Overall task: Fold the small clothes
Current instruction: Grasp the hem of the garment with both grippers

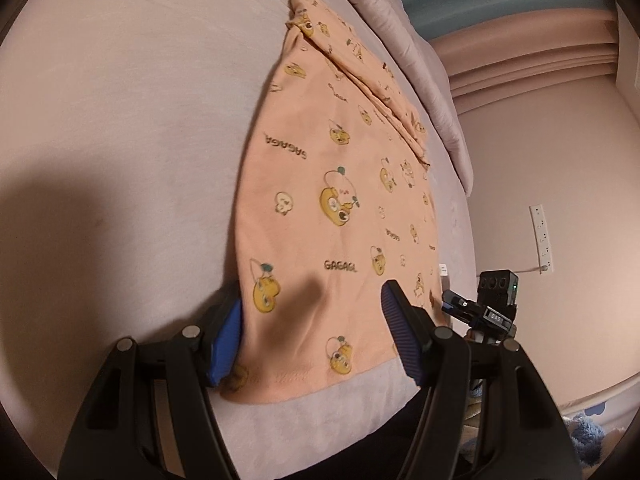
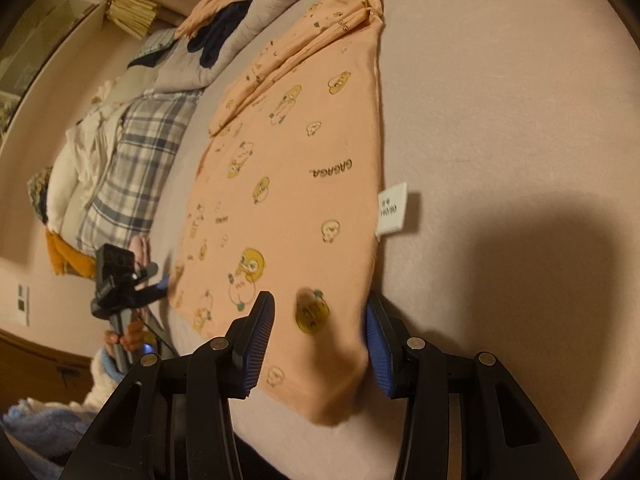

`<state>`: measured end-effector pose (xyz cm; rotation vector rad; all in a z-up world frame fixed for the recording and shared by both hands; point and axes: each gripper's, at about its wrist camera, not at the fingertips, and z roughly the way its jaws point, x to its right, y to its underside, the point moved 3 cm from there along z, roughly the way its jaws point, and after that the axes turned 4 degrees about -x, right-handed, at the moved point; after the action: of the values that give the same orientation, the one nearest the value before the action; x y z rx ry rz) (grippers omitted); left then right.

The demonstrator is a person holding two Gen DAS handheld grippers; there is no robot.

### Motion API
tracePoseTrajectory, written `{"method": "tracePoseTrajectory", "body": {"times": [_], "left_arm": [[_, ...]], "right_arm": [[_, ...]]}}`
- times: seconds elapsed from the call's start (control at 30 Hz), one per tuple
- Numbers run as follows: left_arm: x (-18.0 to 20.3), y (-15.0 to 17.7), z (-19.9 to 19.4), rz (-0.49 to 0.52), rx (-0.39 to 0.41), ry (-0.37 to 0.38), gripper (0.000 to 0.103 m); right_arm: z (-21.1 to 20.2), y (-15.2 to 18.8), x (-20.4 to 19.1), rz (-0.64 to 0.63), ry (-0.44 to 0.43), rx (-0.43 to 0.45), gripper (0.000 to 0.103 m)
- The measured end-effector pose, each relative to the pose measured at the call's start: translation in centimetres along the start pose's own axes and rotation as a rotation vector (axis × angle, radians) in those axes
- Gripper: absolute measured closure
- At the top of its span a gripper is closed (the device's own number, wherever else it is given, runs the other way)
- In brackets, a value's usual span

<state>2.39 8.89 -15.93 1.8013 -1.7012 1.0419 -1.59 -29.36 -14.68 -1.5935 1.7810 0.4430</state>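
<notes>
A peach garment printed with yellow cartoon figures lies flat on the pale bed sheet, one sleeve folded across its far part. My left gripper is open, its blue pads straddling the garment's near left corner, and the left pad sits at the cloth's edge. In the right wrist view the same garment runs away from me. My right gripper is open astride the near right corner. Each gripper shows in the other view: the right gripper and the left gripper, the left one held by a hand.
A white size label sticks out of the garment's right edge. A grey quilt lies along the far side. A plaid cloth and a pile of other clothes sit beyond. A wall socket is on the wall.
</notes>
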Motion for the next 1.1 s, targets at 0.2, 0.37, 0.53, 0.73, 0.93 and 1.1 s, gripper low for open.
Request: {"method": "tracePoseTrajectory", "body": {"times": [0.2, 0.37, 0.53, 0.73, 0.93, 1.1], "left_arm": [[0.3, 0.0, 0.4, 0.019, -0.010, 0.005, 0.038], [0.1, 1.1, 0.0, 0.025, -0.028, 0.021, 0.038], [0.1, 1.1, 0.4, 0.026, -0.028, 0.039, 0.038], [1.0, 0.6, 1.4, 0.040, -0.030, 0.032, 0.039], [0.3, 1.1, 1.0, 0.023, -0.014, -0.007, 0.068], [0.2, 1.4, 1.0, 0.013, 0.005, -0.035, 0.082]], "right_arm": [[0.1, 0.1, -0.4, -0.026, -0.019, -0.007, 0.058], [-0.8, 1.5, -0.3, -0.035, 0.010, -0.053, 0.061], [-0.9, 2.5, 0.1, -0.011, 0.010, -0.053, 0.064], [0.6, 1.5, -0.7, -0.016, -0.050, -0.019, 0.064], [0.1, 2.0, -0.9, -0.045, 0.005, 0.004, 0.084], [-0.3, 3.0, -1.6, -0.082, 0.034, 0.011, 0.086]]}}
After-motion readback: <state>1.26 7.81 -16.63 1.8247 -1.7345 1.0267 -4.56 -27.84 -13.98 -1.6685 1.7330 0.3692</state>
